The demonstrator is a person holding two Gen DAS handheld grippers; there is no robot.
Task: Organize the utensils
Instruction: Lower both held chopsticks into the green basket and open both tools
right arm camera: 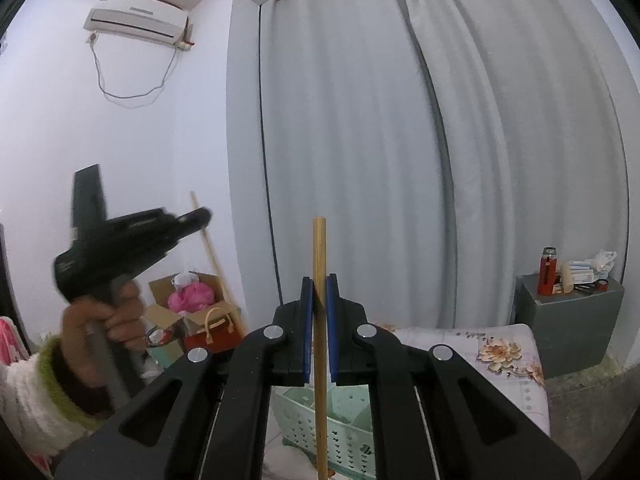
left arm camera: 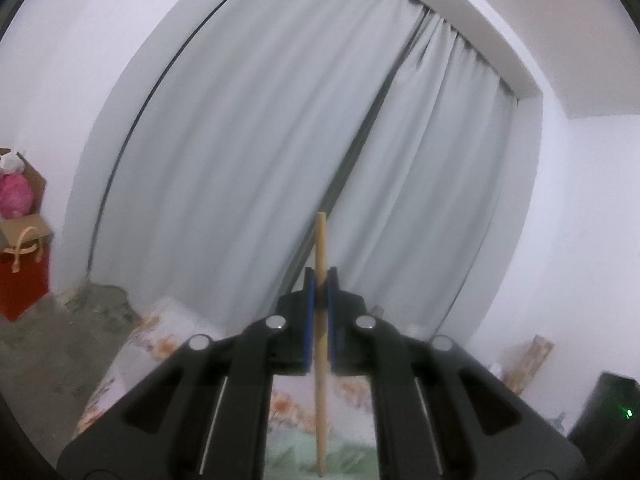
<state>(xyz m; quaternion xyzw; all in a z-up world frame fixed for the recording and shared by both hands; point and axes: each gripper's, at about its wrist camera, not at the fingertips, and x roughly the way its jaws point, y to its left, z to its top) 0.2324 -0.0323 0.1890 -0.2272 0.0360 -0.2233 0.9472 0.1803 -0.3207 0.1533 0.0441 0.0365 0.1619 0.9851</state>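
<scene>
Each gripper clamps one upright wooden chopstick above a floral-covered table.

The left gripper (left arm camera: pixel 320 284) is closed on a pale wooden chopstick (left arm camera: pixel 321 360) that stands vertical between its blue pads (left arm camera: pixel 308 320), in front of the grey curtain (left arm camera: pixel 240 140). The right gripper (right arm camera: pixel 319 292) likewise pinches a second chopstick (right arm camera: pixel 319 360) upright, directly over a mint-green perforated utensil basket (right arm camera: pixel 344 432) on the floral tablecloth (right arm camera: pixel 500 356). The person's left hand (right arm camera: pixel 104 320), in a fuzzy white sleeve (right arm camera: pixel 28 396), shows blurred at left. No writing is legible on the wall air conditioner (right arm camera: pixel 136 24) or red flask (right arm camera: pixel 547 272).

Home bedroom: curtains (right arm camera: pixel 360 140), air conditioner (right arm camera: pixel 136 24), floral bedding (right arm camera: pixel 500 352).
</scene>
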